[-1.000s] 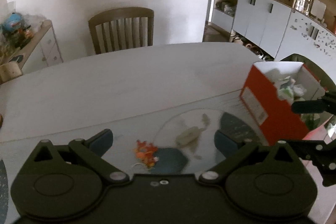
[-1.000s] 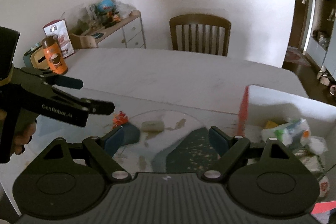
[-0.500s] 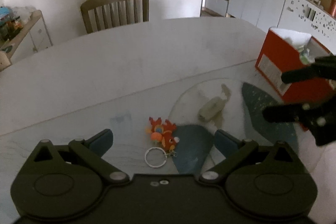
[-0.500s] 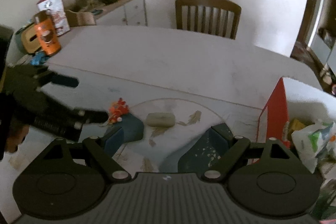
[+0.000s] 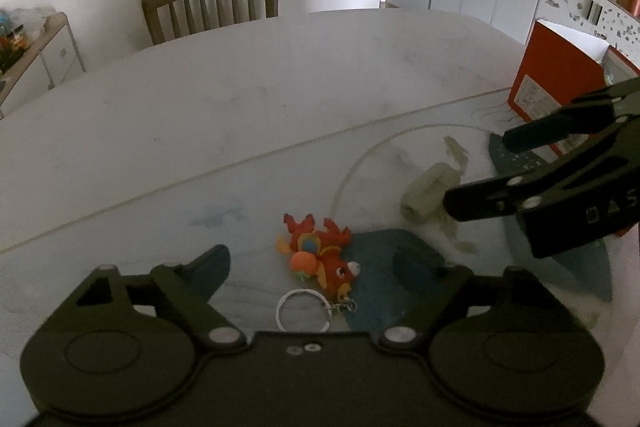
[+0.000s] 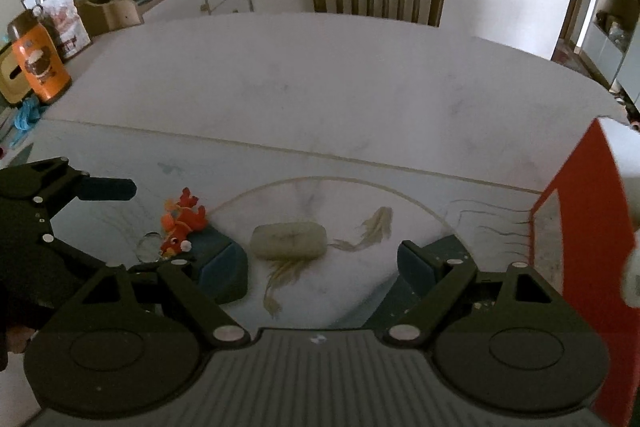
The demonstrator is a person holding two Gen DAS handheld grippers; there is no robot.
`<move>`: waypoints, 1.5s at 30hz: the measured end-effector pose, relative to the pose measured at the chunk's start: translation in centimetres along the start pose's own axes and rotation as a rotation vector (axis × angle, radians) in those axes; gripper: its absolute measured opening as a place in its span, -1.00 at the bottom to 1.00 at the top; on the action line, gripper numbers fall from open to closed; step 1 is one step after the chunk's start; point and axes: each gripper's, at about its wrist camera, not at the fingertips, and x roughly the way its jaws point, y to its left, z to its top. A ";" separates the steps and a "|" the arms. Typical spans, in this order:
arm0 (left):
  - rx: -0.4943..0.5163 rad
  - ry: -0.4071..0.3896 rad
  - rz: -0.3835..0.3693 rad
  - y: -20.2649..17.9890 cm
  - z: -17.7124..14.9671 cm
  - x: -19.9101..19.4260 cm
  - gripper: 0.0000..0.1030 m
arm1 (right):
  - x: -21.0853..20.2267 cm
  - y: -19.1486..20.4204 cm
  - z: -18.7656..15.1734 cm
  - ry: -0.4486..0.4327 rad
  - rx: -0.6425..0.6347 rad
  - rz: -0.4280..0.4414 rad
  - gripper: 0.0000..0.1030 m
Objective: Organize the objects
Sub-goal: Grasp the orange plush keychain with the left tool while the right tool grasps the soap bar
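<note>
Left gripper (image 5: 310, 261), jaws closing around the fish keychain (image 5: 320, 259) lying between them; right gripper (image 6: 322, 263), jaws spread, straddles the soap (image 6: 288, 241) lying crosswise.

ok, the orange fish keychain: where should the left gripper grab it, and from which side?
Grip the plush body of the orange fish keychain, not the thin ring, which lies flat on the table. Come down from above with the pads either side of the body. The left gripper already straddles it, jaws closing, not yet touching.
</note>
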 end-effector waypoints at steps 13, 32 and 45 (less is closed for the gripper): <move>-0.002 -0.013 -0.020 0.0 0.1 0.6 0.22 | 2.4 1.1 0.8 0.033 -0.010 0.012 0.57; 0.018 -0.015 -0.014 -0.5 0.4 -0.1 -0.28 | 3.5 1.9 0.9 0.071 -0.033 0.009 -0.02; -0.057 0.006 -0.020 -0.3 0.5 -0.9 -0.33 | 0.6 0.6 0.1 0.062 0.000 0.007 -0.02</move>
